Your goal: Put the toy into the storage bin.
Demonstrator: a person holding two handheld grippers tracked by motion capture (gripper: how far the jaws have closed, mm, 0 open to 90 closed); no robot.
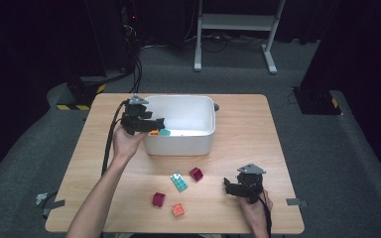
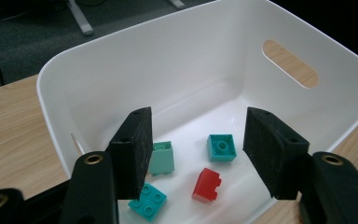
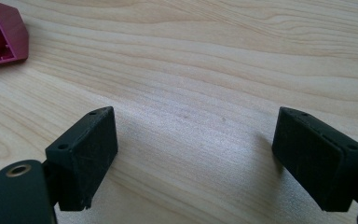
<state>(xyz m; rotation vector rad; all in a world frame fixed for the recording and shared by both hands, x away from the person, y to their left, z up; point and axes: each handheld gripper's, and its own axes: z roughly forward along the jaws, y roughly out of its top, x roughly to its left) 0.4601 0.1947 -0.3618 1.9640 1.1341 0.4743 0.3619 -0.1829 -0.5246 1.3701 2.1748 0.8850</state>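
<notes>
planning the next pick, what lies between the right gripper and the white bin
In the high view, between the right gripper and the white bin lie a magenta brick and a teal plate on bare table.

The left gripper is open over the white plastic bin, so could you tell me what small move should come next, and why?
Probably lift the left gripper back out of the white plastic bin. Its jaws stand apart with nothing between them, and the bricks lie on the bin floor below, so nothing is held. A dark red toy brick and other bricks lie on the wooden table, near the open right gripper.
</notes>
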